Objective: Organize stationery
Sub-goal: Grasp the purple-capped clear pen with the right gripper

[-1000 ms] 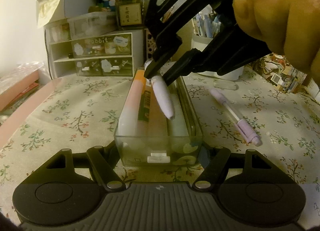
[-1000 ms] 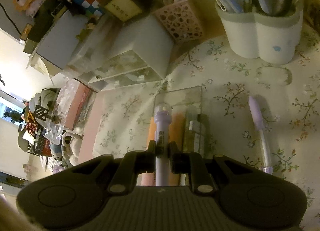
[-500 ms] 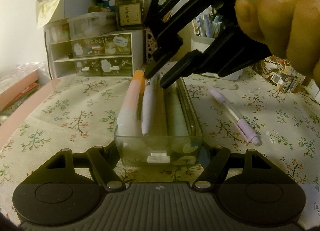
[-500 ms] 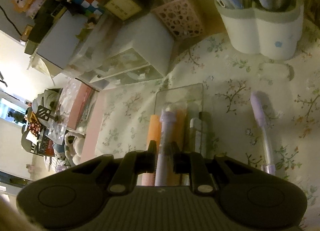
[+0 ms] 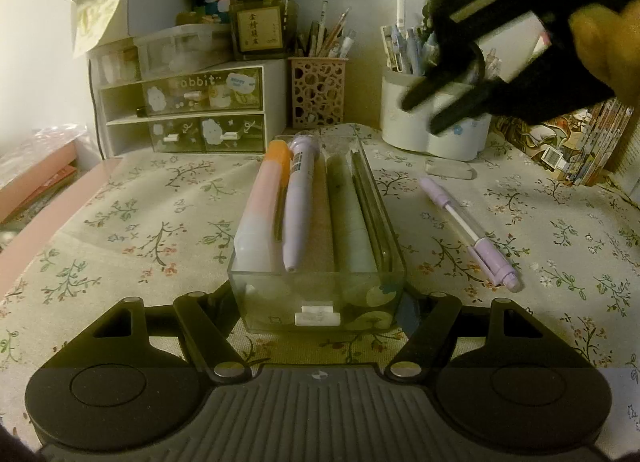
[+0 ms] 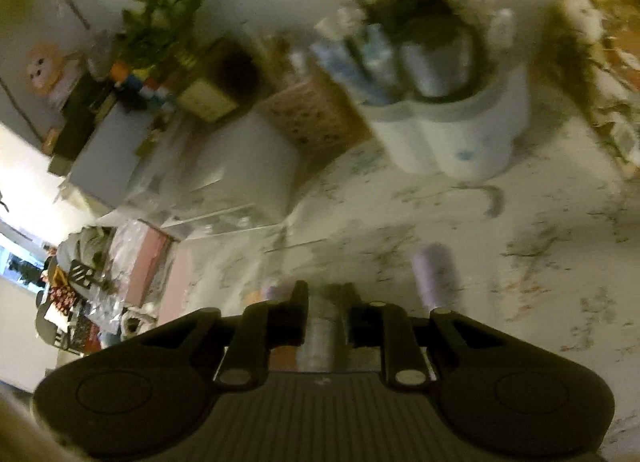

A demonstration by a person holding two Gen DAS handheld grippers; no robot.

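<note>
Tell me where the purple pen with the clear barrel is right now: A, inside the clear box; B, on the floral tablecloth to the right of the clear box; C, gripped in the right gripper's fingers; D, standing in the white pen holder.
B: the purple pen with the clear barrel lies flat on the floral tablecloth, right of the clear box, untouched.

My right wrist view is smeared by motion blur, so the white pen cup and the lilac pen on the cloth show only as soft shapes. In my left view my right gripper is blurred and cut off by the top edge. My left gripper hides the clear box's lower corners.
</note>
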